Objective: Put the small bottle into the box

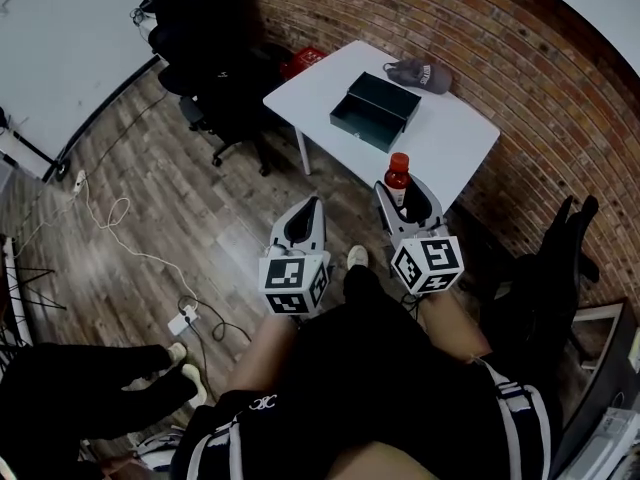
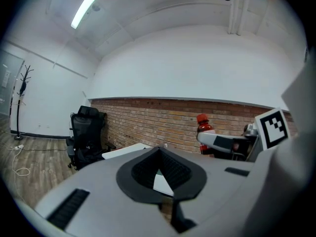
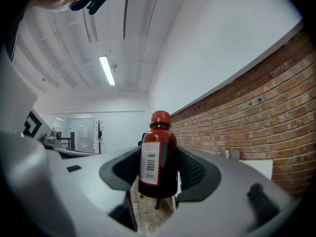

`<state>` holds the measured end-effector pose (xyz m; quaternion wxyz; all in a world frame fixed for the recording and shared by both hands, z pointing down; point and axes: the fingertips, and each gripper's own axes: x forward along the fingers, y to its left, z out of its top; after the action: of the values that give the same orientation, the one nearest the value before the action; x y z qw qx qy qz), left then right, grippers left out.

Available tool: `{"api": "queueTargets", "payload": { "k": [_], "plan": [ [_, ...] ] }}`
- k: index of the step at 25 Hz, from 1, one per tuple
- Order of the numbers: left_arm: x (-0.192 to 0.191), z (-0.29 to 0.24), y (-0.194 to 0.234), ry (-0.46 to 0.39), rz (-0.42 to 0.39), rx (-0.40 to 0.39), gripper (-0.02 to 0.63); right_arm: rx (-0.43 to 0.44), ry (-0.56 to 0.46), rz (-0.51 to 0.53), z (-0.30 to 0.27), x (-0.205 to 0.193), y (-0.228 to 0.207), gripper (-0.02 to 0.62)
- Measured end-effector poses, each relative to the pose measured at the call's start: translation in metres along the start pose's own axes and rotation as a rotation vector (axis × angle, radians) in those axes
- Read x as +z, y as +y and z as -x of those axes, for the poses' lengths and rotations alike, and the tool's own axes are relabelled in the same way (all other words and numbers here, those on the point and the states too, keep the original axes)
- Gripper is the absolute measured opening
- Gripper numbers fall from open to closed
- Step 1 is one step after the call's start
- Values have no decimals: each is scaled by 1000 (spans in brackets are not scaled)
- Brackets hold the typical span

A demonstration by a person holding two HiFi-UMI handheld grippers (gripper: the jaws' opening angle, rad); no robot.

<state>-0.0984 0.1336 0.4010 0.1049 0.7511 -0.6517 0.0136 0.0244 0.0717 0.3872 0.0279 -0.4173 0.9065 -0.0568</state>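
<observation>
A small dark-red bottle [image 1: 398, 179] with a red cap stands upright between the jaws of my right gripper [image 1: 403, 206], which is shut on it. In the right gripper view the bottle [image 3: 158, 157] fills the middle, its barcode label facing the camera. The box [image 1: 375, 109], dark green and open on top, lies on the white table [image 1: 460, 148], beyond the bottle. My left gripper [image 1: 303, 223] hangs over the floor short of the table, shut with nothing in it. The left gripper view shows the bottle [image 2: 203, 135] and the right gripper off to the right.
A grey cap [image 1: 420, 73] lies on the table's far side by the brick wall. Black office chairs [image 1: 215, 58] stand left of the table and another chair [image 1: 555, 268] at the right. Cables and a power strip [image 1: 183, 320] lie on the wood floor.
</observation>
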Motion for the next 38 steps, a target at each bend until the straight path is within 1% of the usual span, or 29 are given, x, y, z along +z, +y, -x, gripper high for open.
{"api": "queueTargets", "payload": {
  "k": [5, 9, 13, 16, 22, 31, 38],
  "plan": [
    [-1, -18, 13, 0, -14, 22, 12, 13, 6, -58, -28, -10, -17, 219],
    [-1, -38, 30, 9, -33, 39, 12, 26, 4, -56, -55, -15, -27, 219],
    [11, -71, 49, 6, -55, 48, 12, 34, 13, -59, -89, -16, -39, 219],
    [22, -91, 58, 1, -71, 43, 12, 31, 8, -48, -110, -11, -48, 219],
    [13, -125, 72, 50, -53, 16, 12, 11, 28, -55, -136, -18, -63, 219],
    [4, -186, 75, 107, -48, -32, 12, -73, 91, -101, -168, -42, -118, 219],
    [16, -244, 79, 138, -52, -32, 12, -76, 154, -87, -212, -49, -163, 219]
  ]
}}
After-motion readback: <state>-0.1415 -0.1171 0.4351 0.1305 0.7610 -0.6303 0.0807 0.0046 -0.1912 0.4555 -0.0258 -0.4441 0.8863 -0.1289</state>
